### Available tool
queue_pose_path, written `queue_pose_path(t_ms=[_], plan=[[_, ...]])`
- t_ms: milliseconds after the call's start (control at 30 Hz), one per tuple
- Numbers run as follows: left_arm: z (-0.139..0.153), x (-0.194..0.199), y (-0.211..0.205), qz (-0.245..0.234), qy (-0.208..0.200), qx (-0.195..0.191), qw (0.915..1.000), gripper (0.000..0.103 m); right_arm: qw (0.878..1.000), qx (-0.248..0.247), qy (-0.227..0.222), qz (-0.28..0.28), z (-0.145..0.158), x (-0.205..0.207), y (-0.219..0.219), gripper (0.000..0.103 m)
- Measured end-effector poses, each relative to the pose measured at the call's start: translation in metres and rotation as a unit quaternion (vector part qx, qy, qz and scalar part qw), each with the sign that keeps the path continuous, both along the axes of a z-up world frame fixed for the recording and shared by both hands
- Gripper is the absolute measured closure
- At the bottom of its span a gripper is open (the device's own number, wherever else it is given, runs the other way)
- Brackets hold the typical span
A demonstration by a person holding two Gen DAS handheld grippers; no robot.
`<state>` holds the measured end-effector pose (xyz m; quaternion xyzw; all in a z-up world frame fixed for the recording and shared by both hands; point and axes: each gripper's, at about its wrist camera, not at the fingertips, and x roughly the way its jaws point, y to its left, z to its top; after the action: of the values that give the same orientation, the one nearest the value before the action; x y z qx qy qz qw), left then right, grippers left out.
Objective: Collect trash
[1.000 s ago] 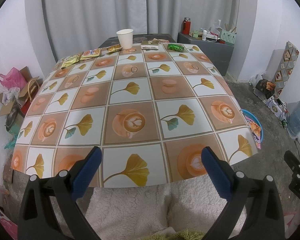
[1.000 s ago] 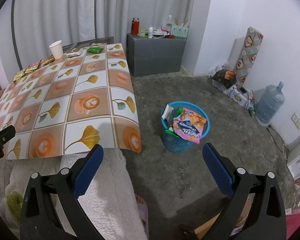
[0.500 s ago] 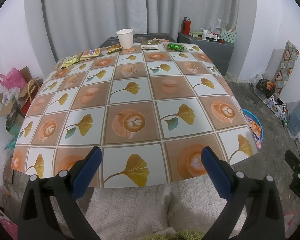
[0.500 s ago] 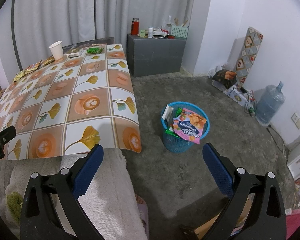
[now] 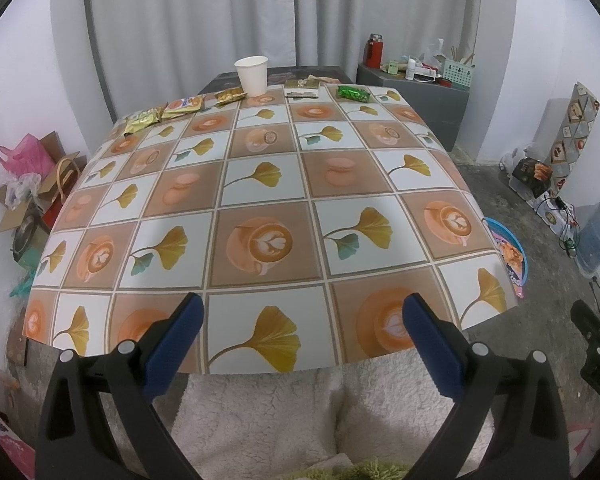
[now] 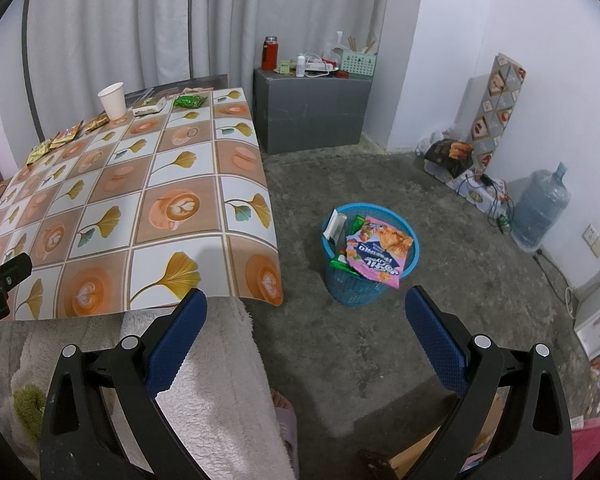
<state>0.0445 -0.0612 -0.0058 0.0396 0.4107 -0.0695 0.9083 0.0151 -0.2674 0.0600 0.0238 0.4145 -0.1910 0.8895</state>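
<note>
Spread right claw [image 6: 306, 306] above floor

Even indoor light, sharp, fisheye-bent edges

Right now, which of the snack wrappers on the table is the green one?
The green wrapper at the far right end of the row, right of the flat white pack. The three wrappers left of the paper cup are yellow and orange.

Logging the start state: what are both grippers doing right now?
Left gripper: open, fingers empty, above the table's near edge.
Right gripper: open, empty, above the floor.
</note>
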Motion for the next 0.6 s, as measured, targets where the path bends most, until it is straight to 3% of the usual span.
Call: queue_pose_path(t_ms=[600], plan=[[0.0004,0.0005,0.0003,-0.001,-0.002,0.001,1.0,0.006,1.0,0.0,-0.001,-0.001,0.0002,-0.0001,0.0005,0.008]])
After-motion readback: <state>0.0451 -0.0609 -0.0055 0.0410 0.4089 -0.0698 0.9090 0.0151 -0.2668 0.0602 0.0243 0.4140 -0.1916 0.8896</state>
